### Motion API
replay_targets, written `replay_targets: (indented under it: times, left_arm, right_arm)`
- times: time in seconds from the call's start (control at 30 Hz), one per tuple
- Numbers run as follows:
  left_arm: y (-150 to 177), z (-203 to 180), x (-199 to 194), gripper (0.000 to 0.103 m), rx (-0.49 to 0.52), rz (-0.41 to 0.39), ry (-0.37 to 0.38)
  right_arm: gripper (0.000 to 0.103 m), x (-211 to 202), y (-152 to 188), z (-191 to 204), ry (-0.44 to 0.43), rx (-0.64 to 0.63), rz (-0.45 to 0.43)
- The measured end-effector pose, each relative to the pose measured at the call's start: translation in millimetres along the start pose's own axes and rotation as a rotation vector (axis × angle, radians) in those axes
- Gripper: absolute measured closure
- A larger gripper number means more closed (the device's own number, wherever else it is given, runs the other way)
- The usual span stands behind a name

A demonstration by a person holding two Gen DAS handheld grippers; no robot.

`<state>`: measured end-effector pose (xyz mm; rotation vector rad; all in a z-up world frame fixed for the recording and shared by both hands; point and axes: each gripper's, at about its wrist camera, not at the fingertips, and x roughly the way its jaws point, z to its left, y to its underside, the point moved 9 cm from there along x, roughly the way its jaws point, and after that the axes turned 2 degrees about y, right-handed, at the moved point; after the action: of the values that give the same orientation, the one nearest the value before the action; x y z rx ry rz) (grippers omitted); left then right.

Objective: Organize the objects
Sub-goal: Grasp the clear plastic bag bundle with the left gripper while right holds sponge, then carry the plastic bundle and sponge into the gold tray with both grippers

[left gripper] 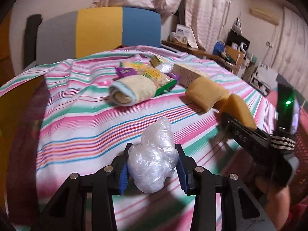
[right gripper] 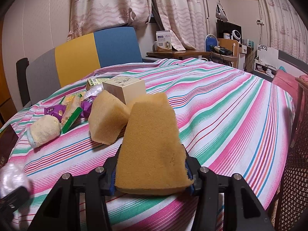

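My left gripper (left gripper: pixel 153 160) is shut on a crumpled clear plastic bag (left gripper: pixel 154 161), held above the striped tablecloth (left gripper: pixel 86 115). My right gripper (right gripper: pixel 152 169) is shut on a yellow sponge (right gripper: pixel 152 144); the sponge also shows in the left wrist view (left gripper: pixel 240 111) at the right. A second yellow sponge (right gripper: pixel 107 117) lies on the cloth just beyond it. Behind lie a rolled towel (left gripper: pixel 130 91), a green-edged snack packet (left gripper: pixel 152 75), purple packets (left gripper: pixel 125 71), a cream box (right gripper: pixel 125 88) and another plastic wad (left gripper: pixel 163 67). The left gripper's bag shows at the right wrist view's lower left (right gripper: pixel 11 179).
A chair (left gripper: pixel 100 32) with grey, yellow and blue back stands behind the table. Curtains (right gripper: pixel 115 5), a side desk (right gripper: pixel 173 53) with boxes and clutter line the back wall. A cane-backed chair (right gripper: pixel 296 163) stands at the right edge.
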<state>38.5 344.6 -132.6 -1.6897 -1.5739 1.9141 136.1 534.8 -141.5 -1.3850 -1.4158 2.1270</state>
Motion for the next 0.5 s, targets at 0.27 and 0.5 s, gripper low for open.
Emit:
replay_targets:
  times: [0.27,0.5]
  left_arm:
    - [7,7,-45,0.061,-0.024,-0.037,0.005]
    - [2,37,-89,0.061,-0.096,-0.076,-0.011]
  right_arm:
    - [0.050,-1,2,1,0.006,-0.011,0.003]
    - [0.051,1,1,5,0.011,-0.055,0.045]
